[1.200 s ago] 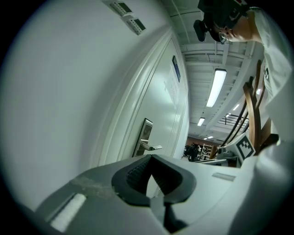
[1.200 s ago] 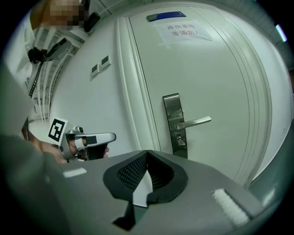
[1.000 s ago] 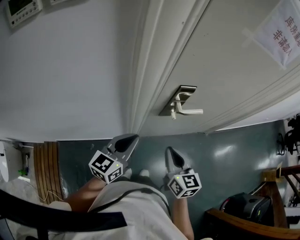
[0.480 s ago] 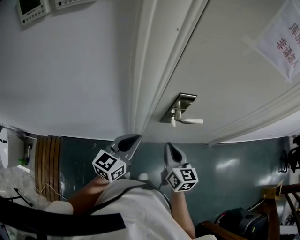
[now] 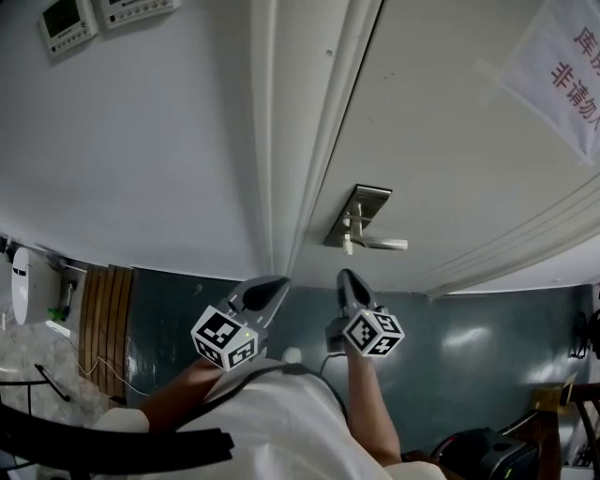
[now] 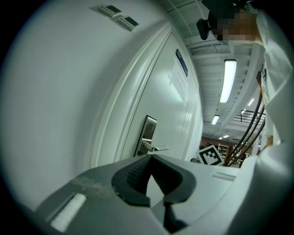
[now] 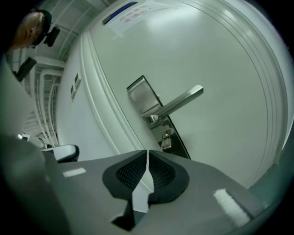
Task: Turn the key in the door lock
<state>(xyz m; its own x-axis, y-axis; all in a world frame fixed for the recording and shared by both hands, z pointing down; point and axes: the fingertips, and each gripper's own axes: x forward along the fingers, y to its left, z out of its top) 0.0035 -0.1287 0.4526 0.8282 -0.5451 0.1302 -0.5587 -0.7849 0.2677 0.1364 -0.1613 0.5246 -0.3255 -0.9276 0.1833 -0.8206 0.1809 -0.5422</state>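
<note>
A silver lock plate (image 5: 357,214) with a lever handle (image 5: 382,244) sits on the white door (image 5: 450,141). A small key (image 5: 347,247) sticks out of the plate below the lever; it shows as a metal tab (image 7: 166,140) in the right gripper view. My right gripper (image 5: 347,277) points at the plate from just below, a short way off the key. Its jaws are opening by a hairline slit (image 7: 147,153), with nothing between them. My left gripper (image 5: 273,285) hangs shut and empty by the door frame, its pads meeting at the tip (image 6: 149,157).
The white door frame (image 5: 281,141) runs between the wall and the door. Two control panels (image 5: 66,21) hang on the wall at top left. A paper notice (image 5: 562,66) is taped to the door. A slatted wooden piece (image 5: 105,328) and a dark bag (image 5: 487,455) stand on the green floor.
Both grippers have moved up toward the door. The right one has come nearer the lock plate and has rolled a little.
</note>
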